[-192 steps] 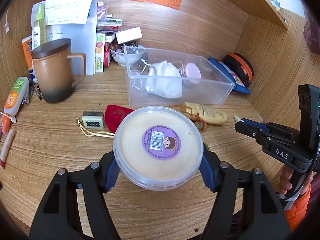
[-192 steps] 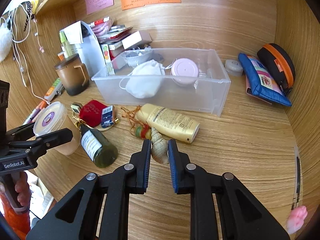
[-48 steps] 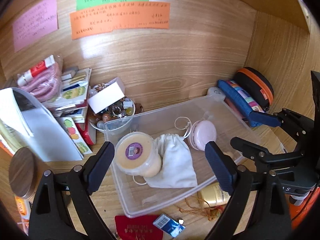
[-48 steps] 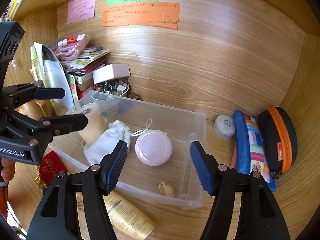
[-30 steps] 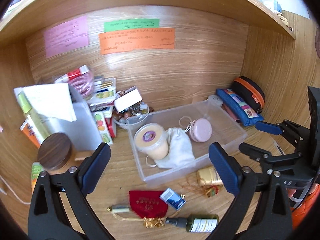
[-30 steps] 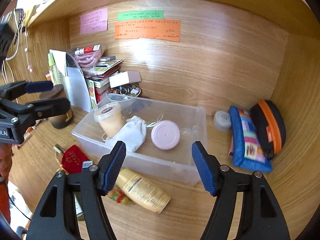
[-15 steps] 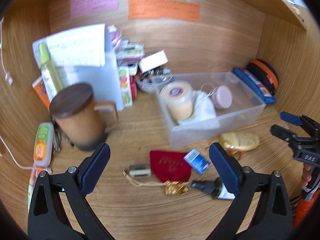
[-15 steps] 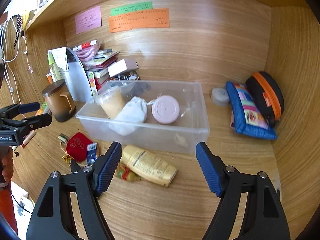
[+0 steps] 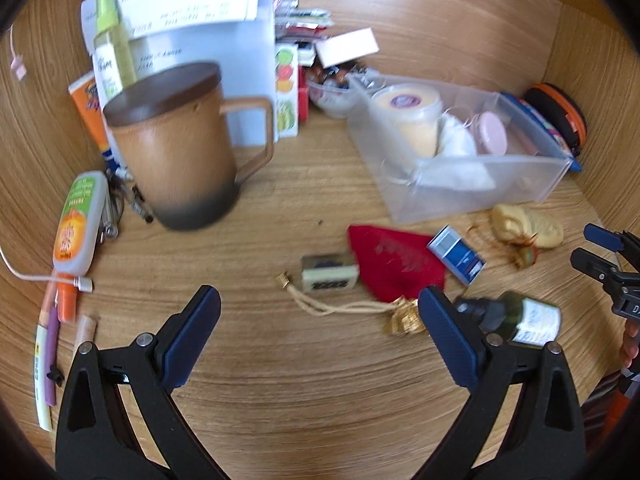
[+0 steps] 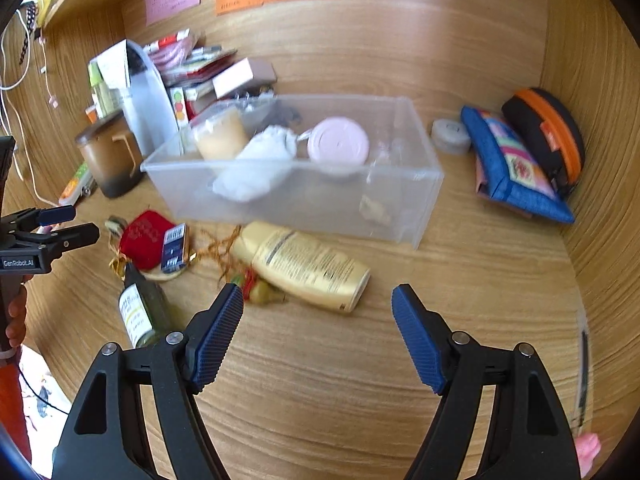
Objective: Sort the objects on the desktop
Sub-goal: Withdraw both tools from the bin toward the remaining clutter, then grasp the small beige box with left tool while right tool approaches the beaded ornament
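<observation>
A clear plastic bin (image 10: 420, 184) (image 9: 516, 188) holds a yellow tub (image 9: 408, 116) with a purple label, a white cloth pouch (image 10: 256, 168) and a pink round case (image 10: 338, 144). In front of it lie a gold lotion bottle (image 10: 304, 266), a red pouch (image 9: 394, 262), a small blue box (image 9: 456, 254), a green glass bottle (image 9: 520, 316) (image 10: 140, 308) and a small tag on a cord (image 9: 328, 278). My left gripper (image 9: 320, 320) is open above the bare desk just in front of the tag and red pouch. My right gripper (image 10: 318, 324) is open, empty, just in front of the lotion bottle.
A brown lidded mug (image 9: 176, 144) stands at the left with a white paper holder and boxes behind it. Pens and a white-orange tube (image 9: 78, 224) lie at the far left. A blue pouch (image 10: 516, 168) and an orange-zipped case (image 10: 548, 132) rest against the right wall.
Both grippers have come down and back from the bin toward the loose items on the desk. The tub that my left gripper held stands in the bin, and both grippers are empty.
</observation>
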